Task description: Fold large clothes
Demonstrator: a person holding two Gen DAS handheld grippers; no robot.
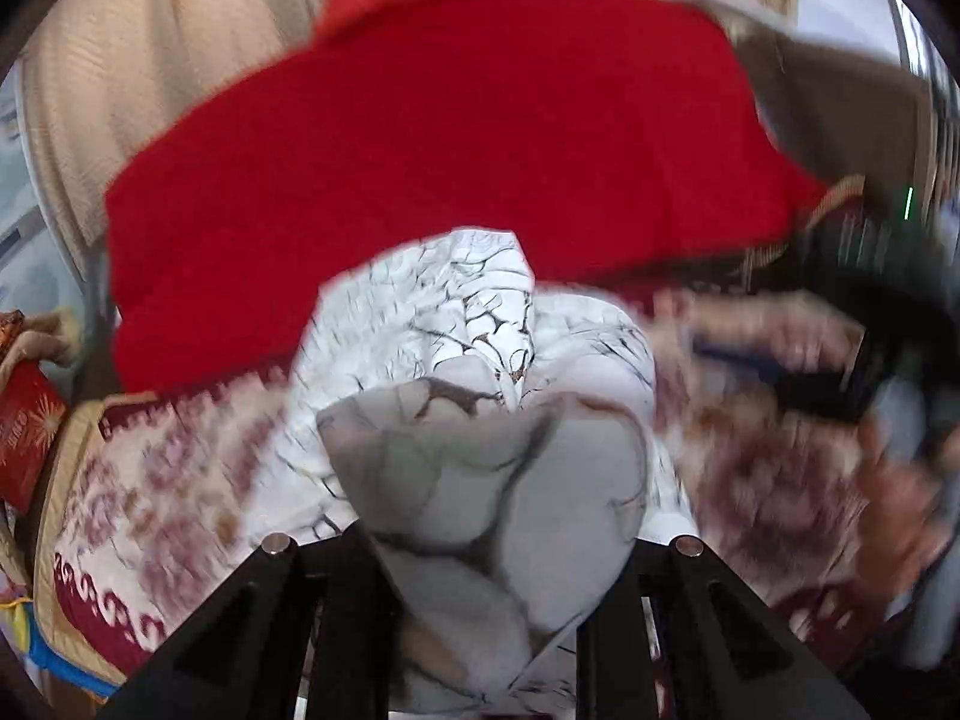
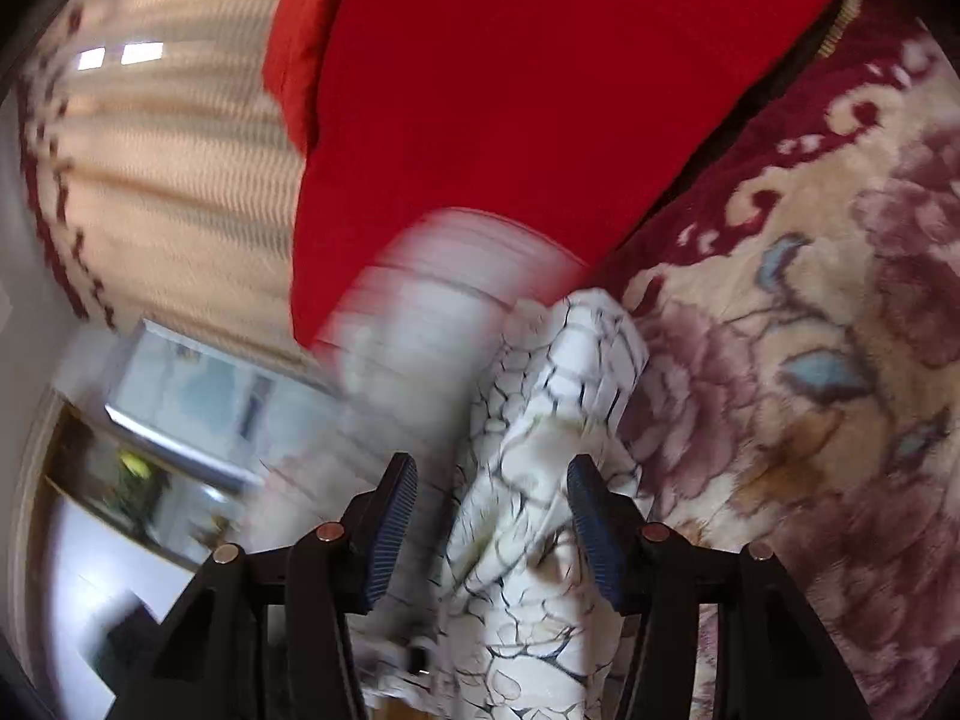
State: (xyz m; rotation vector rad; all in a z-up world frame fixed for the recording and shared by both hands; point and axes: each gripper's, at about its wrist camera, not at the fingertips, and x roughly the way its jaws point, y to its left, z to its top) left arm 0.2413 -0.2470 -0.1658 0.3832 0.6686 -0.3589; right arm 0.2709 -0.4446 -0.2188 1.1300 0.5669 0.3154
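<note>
A white garment (image 1: 480, 360) with a black crackle pattern is bunched up right in front of the left wrist camera. My left gripper (image 1: 480, 546) is shut on that bunch, which bulges out between the black arms and hides the fingertips. The right wrist view shows a thick roll of the same garment (image 2: 540, 480) running between the blue pads (image 2: 591, 528) of my right gripper (image 2: 492, 498), which is shut on it. Motion blur smears the cloth beside the left pad. My right gripper also appears as a dark blur (image 1: 840, 360) at the right of the left wrist view.
A red blanket (image 1: 420, 150) (image 2: 510, 90) lies behind the garment on a floral bedspread (image 1: 150, 480) (image 2: 810, 360) with a maroon border. A beige curtain (image 1: 150, 60) (image 2: 180, 180) hangs behind. A window (image 2: 198, 384) shows at lower left. A person's blurred hand (image 1: 900, 480) is at the right.
</note>
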